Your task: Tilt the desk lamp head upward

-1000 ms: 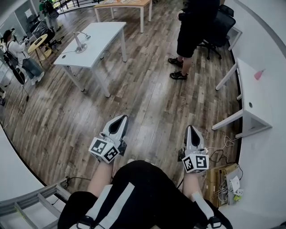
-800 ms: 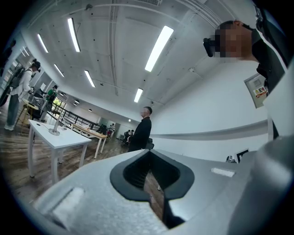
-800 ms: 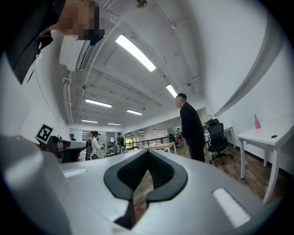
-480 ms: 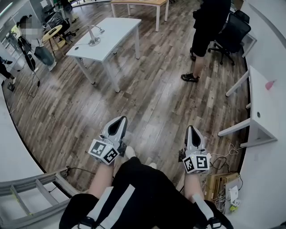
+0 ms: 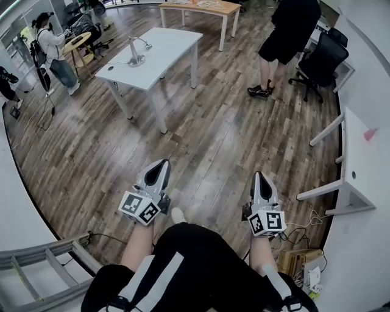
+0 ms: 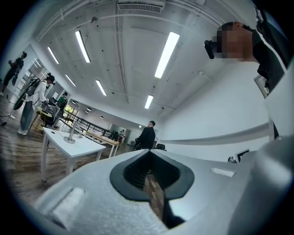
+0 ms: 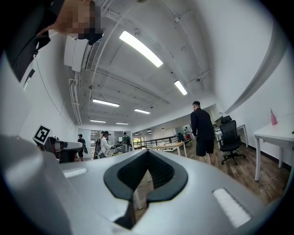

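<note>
A silver desk lamp stands on a white table far ahead at the upper left of the head view; it also shows small in the left gripper view as the lamp on the table. My left gripper and right gripper hang low in front of me over the wood floor, far short of the table. Both are shut with nothing between the jaws.
A person in black stands at the upper right beside an office chair. A white desk runs along the right wall. A wooden table stands at the back. People stand at far left. Cables and boxes lie lower right.
The view has moved forward and turned: the white table with the lamp has shifted right and nearer, and the person in black has slid to the upper right. Both grippers stay shut.
</note>
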`<state>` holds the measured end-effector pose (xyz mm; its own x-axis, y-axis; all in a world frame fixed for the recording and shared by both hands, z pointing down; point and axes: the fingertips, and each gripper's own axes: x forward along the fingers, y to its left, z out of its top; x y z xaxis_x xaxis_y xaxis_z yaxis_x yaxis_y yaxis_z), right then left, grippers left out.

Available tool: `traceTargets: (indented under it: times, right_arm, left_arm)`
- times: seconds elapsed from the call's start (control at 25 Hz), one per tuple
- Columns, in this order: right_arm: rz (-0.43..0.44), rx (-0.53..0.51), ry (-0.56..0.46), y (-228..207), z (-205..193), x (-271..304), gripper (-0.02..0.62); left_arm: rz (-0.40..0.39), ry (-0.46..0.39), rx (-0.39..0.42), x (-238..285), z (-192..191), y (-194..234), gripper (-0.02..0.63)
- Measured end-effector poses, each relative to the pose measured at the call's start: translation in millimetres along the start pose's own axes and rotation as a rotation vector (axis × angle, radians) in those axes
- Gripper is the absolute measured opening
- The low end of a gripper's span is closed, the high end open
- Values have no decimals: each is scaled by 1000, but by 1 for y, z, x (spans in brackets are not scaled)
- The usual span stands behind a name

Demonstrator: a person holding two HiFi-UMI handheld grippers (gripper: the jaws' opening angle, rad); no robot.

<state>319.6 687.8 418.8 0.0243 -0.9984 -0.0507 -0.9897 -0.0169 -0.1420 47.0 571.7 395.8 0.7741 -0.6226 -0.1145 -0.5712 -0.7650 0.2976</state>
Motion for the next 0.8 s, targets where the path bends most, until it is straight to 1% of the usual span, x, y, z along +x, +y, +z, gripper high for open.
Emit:
traceTargets:
  times: [0.32, 0.48, 0.72, 0.8]
  right_arm:
    - [66, -7, 4, 36, -6, 84, 2]
    - [98, -9, 17, 57, -14, 118, 2]
    - [132, -15, 27, 92, -22, 168, 2]
    - [148, -15, 28, 104, -24, 182, 2]
  left_arm:
    - [73, -32, 8, 3, 21, 74, 3]
    - [108, -51, 5, -2, 25, 111, 3]
    - [152, -56, 1, -11, 39, 166, 3]
    - [167, -55, 14, -15, 45, 180, 3]
